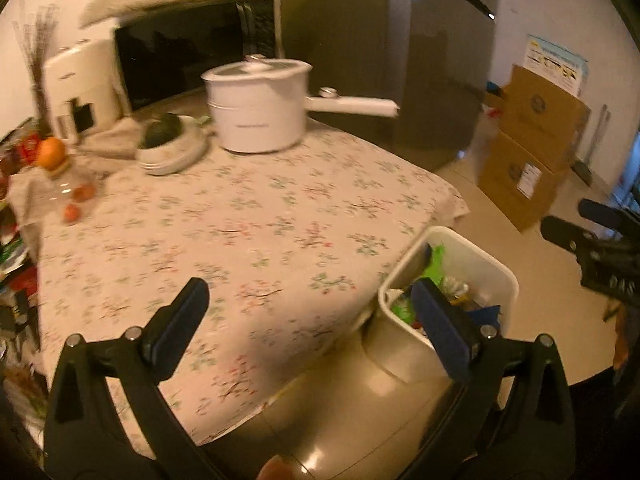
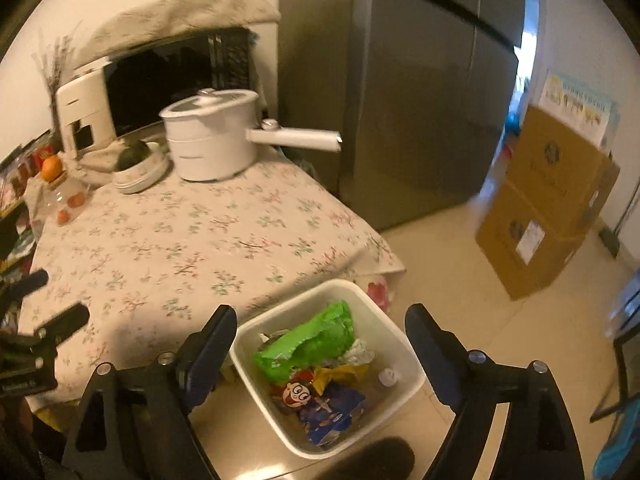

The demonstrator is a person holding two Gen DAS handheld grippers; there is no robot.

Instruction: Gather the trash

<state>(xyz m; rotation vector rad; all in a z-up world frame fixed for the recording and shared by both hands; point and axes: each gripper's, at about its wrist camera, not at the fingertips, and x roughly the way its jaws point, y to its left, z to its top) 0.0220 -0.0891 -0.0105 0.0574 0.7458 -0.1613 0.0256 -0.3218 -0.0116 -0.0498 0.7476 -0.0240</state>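
Note:
A white square bin (image 2: 404, 344) stands on the floor by the table corner. It holds a green bag (image 2: 312, 340), crumpled wrappers and a blue cartoon packet (image 2: 332, 408). My right gripper (image 2: 320, 328) is open and empty, hovering above the bin. My left gripper (image 1: 308, 300) is open and empty over the table's near edge, with the bin (image 1: 488, 268) to its right. The right gripper (image 1: 568, 224) shows at the right edge of the left wrist view. The left gripper (image 2: 52, 300) shows at the left edge of the right wrist view.
The table has a floral cloth (image 1: 240, 216). At its back stand a white pot with a long handle (image 1: 260, 108), a bowl with a dark fruit (image 1: 172, 144), an orange (image 1: 50, 152), a white appliance and a microwave (image 1: 184, 52). A grey fridge (image 2: 420, 100) and stacked cardboard boxes (image 2: 548, 200) stand to the right.

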